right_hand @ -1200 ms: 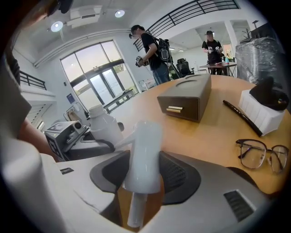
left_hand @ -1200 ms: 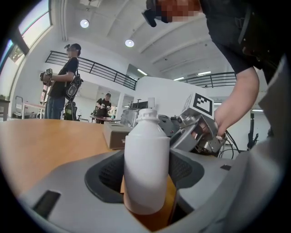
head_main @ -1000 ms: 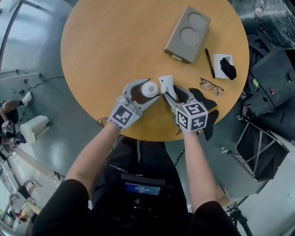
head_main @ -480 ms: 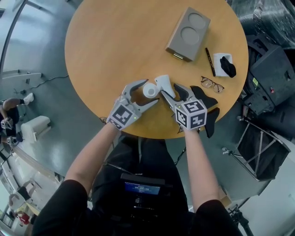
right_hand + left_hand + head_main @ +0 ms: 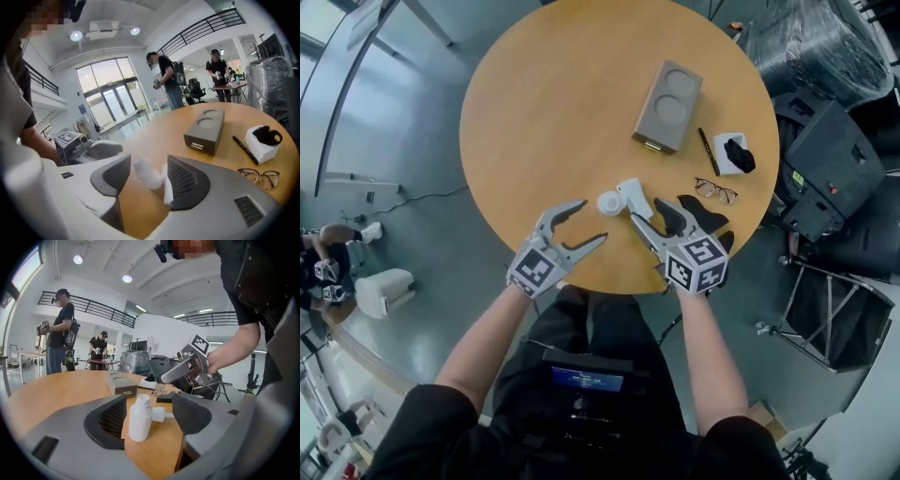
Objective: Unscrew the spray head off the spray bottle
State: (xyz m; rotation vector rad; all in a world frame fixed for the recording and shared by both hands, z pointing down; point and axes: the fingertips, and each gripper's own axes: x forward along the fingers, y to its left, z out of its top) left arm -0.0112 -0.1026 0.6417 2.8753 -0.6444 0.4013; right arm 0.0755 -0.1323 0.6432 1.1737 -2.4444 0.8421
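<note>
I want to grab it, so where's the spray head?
In the head view, the spray head lies just right of the bottle, ahead of the right gripper.

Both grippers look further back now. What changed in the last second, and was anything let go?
Both grippers drew back toward the person. The left gripper let go of the bottle, which stands open-necked on the table; its jaws are wide apart, empty. The right gripper, jaws just opening and empty, released the spray head, now lying beside the bottle. The box, pen and glasses are unchanged.
</note>
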